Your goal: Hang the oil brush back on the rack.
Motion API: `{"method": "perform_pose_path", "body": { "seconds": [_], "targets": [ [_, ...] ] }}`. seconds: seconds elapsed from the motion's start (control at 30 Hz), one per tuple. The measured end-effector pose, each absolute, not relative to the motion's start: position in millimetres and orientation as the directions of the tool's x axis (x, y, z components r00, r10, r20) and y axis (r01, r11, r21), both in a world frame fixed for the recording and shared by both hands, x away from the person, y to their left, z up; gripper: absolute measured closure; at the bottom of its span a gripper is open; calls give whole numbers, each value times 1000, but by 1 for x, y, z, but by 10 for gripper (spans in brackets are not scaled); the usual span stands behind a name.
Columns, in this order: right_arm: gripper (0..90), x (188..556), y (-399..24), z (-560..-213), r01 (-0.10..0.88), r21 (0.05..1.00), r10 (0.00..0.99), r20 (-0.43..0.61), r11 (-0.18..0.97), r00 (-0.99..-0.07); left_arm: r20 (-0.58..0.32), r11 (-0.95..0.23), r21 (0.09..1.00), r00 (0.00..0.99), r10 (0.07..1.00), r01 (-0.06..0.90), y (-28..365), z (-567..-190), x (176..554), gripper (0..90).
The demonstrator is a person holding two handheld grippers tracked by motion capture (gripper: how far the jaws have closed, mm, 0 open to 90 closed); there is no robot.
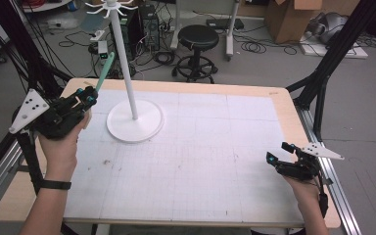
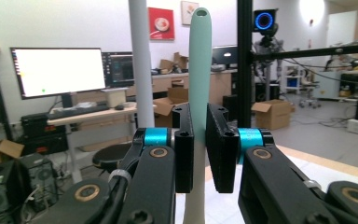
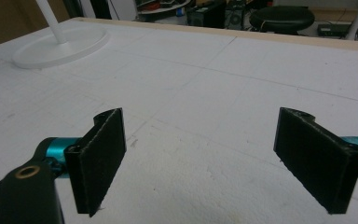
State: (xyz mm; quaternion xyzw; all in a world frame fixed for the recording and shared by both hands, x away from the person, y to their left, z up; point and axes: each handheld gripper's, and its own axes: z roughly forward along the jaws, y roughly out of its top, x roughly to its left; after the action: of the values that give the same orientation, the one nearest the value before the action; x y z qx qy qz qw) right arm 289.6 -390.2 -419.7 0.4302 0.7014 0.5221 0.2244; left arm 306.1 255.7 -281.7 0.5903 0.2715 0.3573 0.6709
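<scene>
A: Where is the left hand-held gripper (image 1: 87, 97), and how is the arm set?

B: Over the far-left corner of the worktop (image 1: 284, 105). The left forearm comes up from the bottom edge, a dark band at the wrist, and the left hand (image 1: 61, 144) is raised and wrapped around the body of the tool, with the grey three-cornered plate out to the left.

A: What is it gripping?

B: A pale mint-green handle (image 1: 105, 70), long and slim, pinched between the two black jaws. In the left gripper view the handle (image 2: 199, 70) rises straight up between the jaws, rounded tip uppermost with a small hole near the end.

A: Which way does its long axis run from above?

B: Up and away from the person, leaning slightly right, towards the pole of the white stand (image 1: 127, 68). The stand's round base (image 1: 135, 122) sits on the worktop just right of the left hand-held gripper, hooked arms at its top.

A: And the right side?

B: The right hand-held gripper (image 1: 280, 154) is low near the right edge, well apart from the stand, the right hand (image 1: 303, 188) beneath it. Its jaws are spread wide with nothing between them; past them the right gripper view shows the gridded white surface (image 3: 223, 93)
</scene>
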Motion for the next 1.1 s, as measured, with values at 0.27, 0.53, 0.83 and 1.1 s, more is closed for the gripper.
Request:
{"method": "perform_pose_path", "body": {
  "seconds": [0.27, 0.53, 0.83, 1.1],
  "targets": [
    [159, 290, -390, -420, 370, 925, 838, 136, 83, -529, 60, 39, 987, 584, 810, -155, 255, -253, 309, 819],
    [160, 290, -390, -420, 370, 925, 837, 136, 84, -530, 84, 12, 987, 574, 815, -163, 253, -223, 313, 819],
    [160, 290, -391, -420, 364, 927, 835, 134, 84, -533, 82, 4, 988, 539, 838, -156, 256, -209, 318, 819],
    [160, 290, -391, -419, 370, 926, 836, 139, 80, -530, 78, 6, 988, 532, 843, -153, 256, -210, 322, 819]
  ]
}}
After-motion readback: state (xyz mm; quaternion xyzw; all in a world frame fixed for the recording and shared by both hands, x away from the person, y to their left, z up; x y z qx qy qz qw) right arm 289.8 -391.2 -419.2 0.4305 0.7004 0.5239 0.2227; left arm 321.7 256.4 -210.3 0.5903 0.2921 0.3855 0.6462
